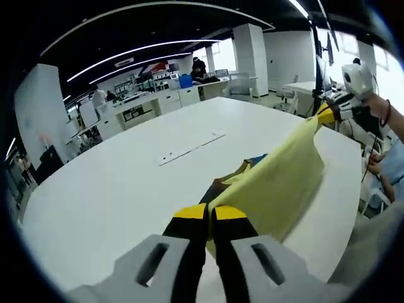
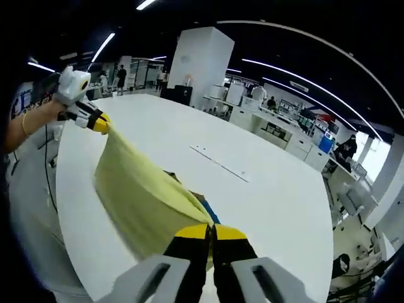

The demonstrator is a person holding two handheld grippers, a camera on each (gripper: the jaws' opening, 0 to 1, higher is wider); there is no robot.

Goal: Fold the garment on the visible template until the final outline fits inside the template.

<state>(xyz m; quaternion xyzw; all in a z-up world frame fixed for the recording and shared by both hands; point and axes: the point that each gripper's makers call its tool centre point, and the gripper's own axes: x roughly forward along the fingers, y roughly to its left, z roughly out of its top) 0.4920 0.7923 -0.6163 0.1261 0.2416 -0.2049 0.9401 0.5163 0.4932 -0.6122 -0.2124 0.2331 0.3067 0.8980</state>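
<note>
In the left gripper view the left gripper [image 1: 210,213] rises from the bottom with its yellow-tipped jaws pressed together on one corner of the yellow garment [image 1: 278,183]. From that pinch the cloth stretches up and away to the right, held taut and lifted off the white table [image 1: 126,183], to the right gripper [image 1: 325,115] — its yellow tips clamp the far corner, and the person's hand [image 1: 372,110] grips its body, wrist raised.

In the right gripper view the same holds mirrored: the right gripper [image 2: 211,232] has its jaws closed on the garment [image 2: 142,196], which runs up and to the left to the left gripper [image 2: 101,124], held in the person's other hand [image 2: 47,113] with the forearm reaching in from the left edge.

A darker patch of fabric with some blue shows just past the near jaws. Beyond the cloth a thin pale strip [image 1: 190,148] lies flat on the tabletop, well apart from both grippers.
</note>
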